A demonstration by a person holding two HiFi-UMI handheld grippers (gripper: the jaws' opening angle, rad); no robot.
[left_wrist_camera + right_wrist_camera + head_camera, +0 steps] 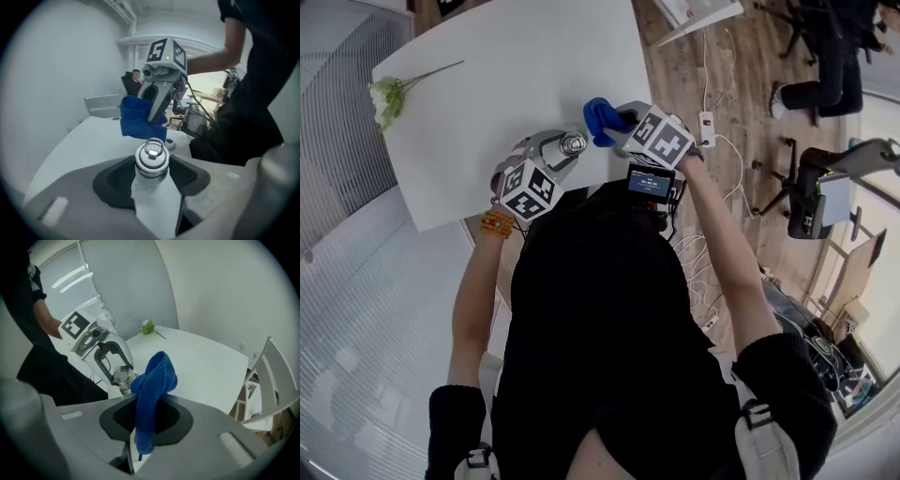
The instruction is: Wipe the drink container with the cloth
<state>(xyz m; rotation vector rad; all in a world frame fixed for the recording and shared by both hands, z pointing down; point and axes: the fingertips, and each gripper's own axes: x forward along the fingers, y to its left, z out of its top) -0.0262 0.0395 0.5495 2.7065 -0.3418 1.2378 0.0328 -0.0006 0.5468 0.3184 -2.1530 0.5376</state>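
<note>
A white drink bottle with a steel cap and ring (151, 161) sits between the jaws of my left gripper (551, 153), which is shut on it; its cap (573, 143) shows in the head view over the table's near edge. My right gripper (623, 120) is shut on a blue cloth (151, 394), which bunches above the jaws and hangs down between them. The cloth (602, 119) sits just right of the bottle cap, close to it; contact cannot be told. In the left gripper view the cloth (138, 120) hangs just behind the cap.
A white table (506, 84) spreads ahead, with a green-and-white flower sprig (391, 94) at its far left. Cables and a power strip (706, 128) lie on the wooden floor to the right. Office chairs (802, 197) and a seated person stand further right.
</note>
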